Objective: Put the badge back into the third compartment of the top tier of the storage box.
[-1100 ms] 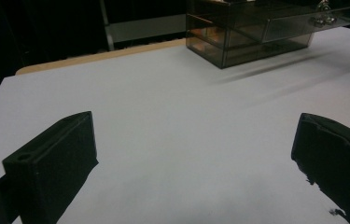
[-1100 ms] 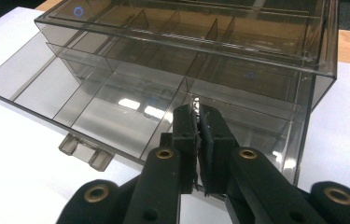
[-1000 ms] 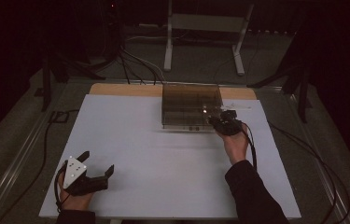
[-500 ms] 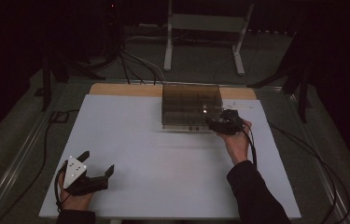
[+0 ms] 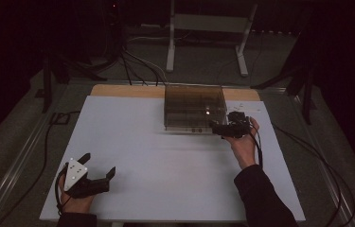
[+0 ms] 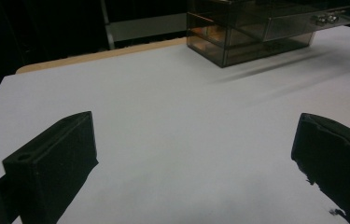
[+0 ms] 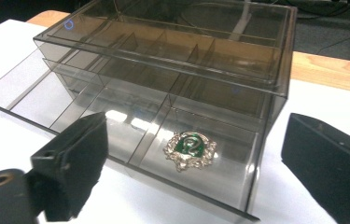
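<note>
With the green brooch [image 7: 190,148] lying in the open drawer [image 7: 130,140], the right gripper [image 7: 196,154], jaws just opened wide and empty, should back straight out without catching the drawer's front wall

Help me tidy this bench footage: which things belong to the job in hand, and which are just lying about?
In the job:
- smoky clear drawer box, bottom drawer pulled out
- green and silver brooch, lying in that drawer
- right gripper, jaws just opened, nothing between them

Just about:
- left gripper, open, resting on the table
- metal stand and floor cables
</note>
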Demonstrator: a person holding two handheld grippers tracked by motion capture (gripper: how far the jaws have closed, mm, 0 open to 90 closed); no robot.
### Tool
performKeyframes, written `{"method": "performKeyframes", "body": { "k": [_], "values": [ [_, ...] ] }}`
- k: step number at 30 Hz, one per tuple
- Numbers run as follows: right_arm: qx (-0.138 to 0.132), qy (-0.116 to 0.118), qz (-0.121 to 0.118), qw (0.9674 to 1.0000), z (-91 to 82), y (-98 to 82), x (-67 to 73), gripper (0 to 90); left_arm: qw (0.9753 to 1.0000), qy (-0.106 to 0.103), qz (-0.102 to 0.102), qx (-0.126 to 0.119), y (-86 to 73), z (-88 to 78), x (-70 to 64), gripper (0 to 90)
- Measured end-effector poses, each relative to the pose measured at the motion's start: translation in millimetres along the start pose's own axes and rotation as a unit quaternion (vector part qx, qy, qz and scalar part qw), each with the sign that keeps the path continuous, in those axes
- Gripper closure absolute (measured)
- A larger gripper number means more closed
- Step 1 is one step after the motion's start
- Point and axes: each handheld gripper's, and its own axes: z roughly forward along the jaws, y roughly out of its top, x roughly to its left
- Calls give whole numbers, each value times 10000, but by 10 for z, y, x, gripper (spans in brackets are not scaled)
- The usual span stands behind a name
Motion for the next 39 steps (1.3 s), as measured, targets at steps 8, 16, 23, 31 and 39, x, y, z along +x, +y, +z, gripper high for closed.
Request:
{"method": "performKeyframes", "body": {
  "k": [8, 16, 23, 31, 39],
  "values": [
    [-13, -22, -46, 10000, -118, -71, -14, 0, 10000, 1, -4, 1, 1, -1, -2, 9],
    [-40, -56, -129, 9999, -235, -198, -25, 0, 10000, 18, -3, 8, -1, -1, 2, 9],
    [-138, -40, -216, 9997, -384, -334, -10, 0, 10000, 40, -8, 3, 0, -4, 2, 9],
    [-162, -15, -241, 9996, -524, -512, 10, 0, 10000, 89, -20, -3, 1, -9, 3, 9],
    [-219, -42, -115, 9997, -645, -724, -10, 0, 9999, 136, -21, -4, 1, -11, 7, 9]
  ]
}}
